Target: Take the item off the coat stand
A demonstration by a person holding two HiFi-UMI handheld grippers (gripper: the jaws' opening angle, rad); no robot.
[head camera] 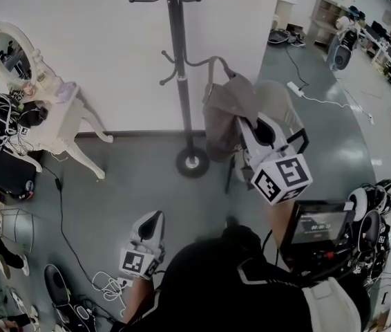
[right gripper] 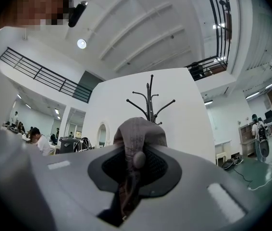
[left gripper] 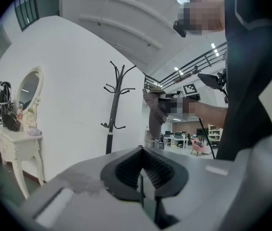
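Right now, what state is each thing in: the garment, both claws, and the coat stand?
grey garment: hanging free from the right claw, clear of the coat stand.
right claw: shut on the grey garment.
left claw: shut, empty.
coat stand: upright, visible hooks bare.

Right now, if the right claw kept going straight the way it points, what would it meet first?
Probably the coat stand: it rises dead ahead, behind the garment the right claw grips. Depth is unclear; the wall lies beyond.
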